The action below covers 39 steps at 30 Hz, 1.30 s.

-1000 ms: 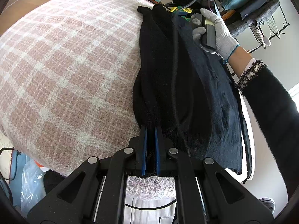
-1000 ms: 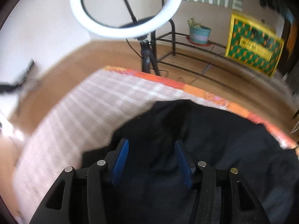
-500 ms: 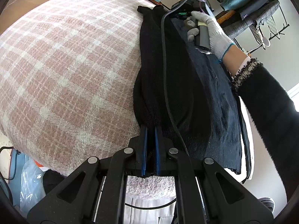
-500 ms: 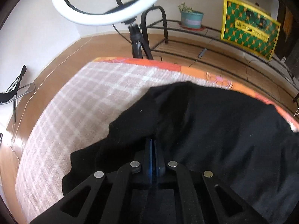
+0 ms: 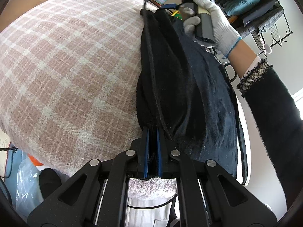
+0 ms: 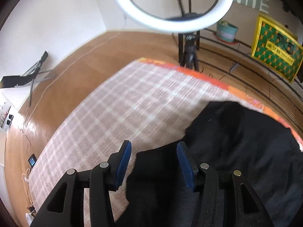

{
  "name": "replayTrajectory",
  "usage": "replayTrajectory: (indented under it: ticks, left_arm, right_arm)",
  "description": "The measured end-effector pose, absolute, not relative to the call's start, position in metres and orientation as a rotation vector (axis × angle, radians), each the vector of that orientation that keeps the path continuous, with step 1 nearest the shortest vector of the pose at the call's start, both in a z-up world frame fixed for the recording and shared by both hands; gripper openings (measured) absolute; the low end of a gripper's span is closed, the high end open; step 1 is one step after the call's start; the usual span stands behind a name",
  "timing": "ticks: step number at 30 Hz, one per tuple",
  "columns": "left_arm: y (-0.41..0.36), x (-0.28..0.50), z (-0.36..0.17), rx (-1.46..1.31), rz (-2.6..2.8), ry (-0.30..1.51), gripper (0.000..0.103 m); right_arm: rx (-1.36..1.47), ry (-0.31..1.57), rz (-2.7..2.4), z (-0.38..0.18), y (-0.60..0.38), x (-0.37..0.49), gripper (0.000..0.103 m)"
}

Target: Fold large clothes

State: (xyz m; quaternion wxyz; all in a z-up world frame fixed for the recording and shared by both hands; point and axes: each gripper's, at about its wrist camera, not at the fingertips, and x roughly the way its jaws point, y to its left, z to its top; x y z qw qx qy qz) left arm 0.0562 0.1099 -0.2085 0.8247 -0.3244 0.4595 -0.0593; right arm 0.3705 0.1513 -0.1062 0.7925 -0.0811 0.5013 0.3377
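A large black garment point(image 5: 170, 79) lies folded lengthwise along the right side of a pink-and-white checked blanket point(image 5: 66, 66). My left gripper point(image 5: 152, 132) is shut on the garment's near edge. My right gripper point(image 6: 153, 147) is open and empty, above the garment's far end point(image 6: 236, 143), with its blue pads point(image 6: 125, 155) apart. In the left wrist view a gloved hand point(image 5: 210, 19) holds the right gripper up over the far end of the garment.
A ring light on a tripod point(image 6: 176, 5) stands beyond the blanket's far edge, by a metal shelf with a potted plant point(image 6: 227, 31) and a yellow-green box point(image 6: 276, 49). A clothes rack point(image 5: 265, 9) is at the far right. The floor is wood point(image 6: 66, 71).
My right gripper was open, shut on the garment's far end half a second ago, and has now opened and lifted away to the left. My left gripper stays shut on the near edge.
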Motion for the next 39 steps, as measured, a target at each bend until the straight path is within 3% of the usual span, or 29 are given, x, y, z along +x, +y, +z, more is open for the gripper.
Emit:
replayTrajectory:
  ticks: [11, 12, 17, 19, 22, 24, 39]
  left_arm:
    - [0.128, 0.049, -0.211, -0.750, -0.116, 0.991, 0.008]
    - [0.131, 0.046, -0.211, -0.744, -0.113, 0.990, 0.010]
    - [0.133, 0.041, -0.212, -0.708, -0.078, 0.997, 0.019]
    - [0.129, 0.041, -0.209, -0.683, -0.066, 0.999, 0.023]
    - [0.125, 0.041, -0.209, -0.651, -0.083, 0.988, 0.023]
    - [0.118, 0.043, -0.208, -0.586, -0.109, 0.997, 0.004]
    - [0.083, 0.026, -0.142, -0.518, -0.298, 0.883, 0.003]
  right_arm:
    - [-0.384, 1.159, 0.629, -0.143, 0.183, 0.356, 0.050]
    - [-0.400, 1.156, 0.619, -0.143, 0.184, 0.355, 0.046]
    - [-0.423, 1.144, 0.595, -0.142, 0.181, 0.358, 0.009]
    - [-0.408, 1.143, 0.608, -0.140, 0.178, 0.359, 0.005]
    - [-0.374, 1.142, 0.620, -0.138, 0.172, 0.361, 0.004]
    - [-0.335, 1.146, 0.624, -0.137, 0.168, 0.363, 0.003]
    - [0.108, 1.025, 0.648, -0.067, 0.048, 0.382, 0.003]
